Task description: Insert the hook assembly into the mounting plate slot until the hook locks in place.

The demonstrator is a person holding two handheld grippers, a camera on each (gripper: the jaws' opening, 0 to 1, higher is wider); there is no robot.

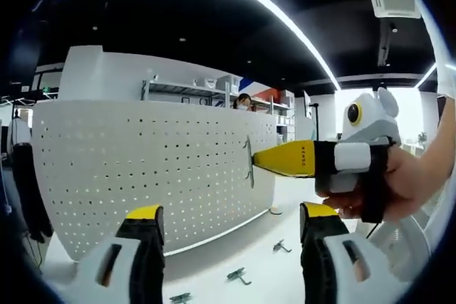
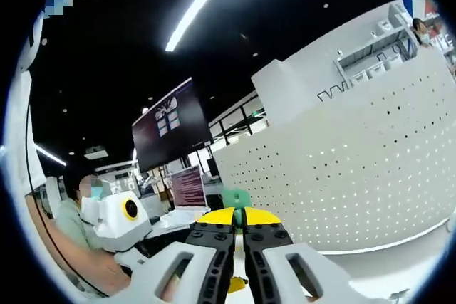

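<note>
Left tool (image 1: 226,224): jaws stood wide apart, held nothing. Spare hooks (image 1: 238,274) lay on surface (image 1: 271,275) just beyond. Right tool (image 1: 262,161): jaws pressed together on hook (image 1: 249,162) at pegboard (image 1: 142,169) face.

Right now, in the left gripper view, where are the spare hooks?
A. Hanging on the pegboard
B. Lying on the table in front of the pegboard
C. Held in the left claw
B: several hooks lie loose on the table below the pegboard.
</note>
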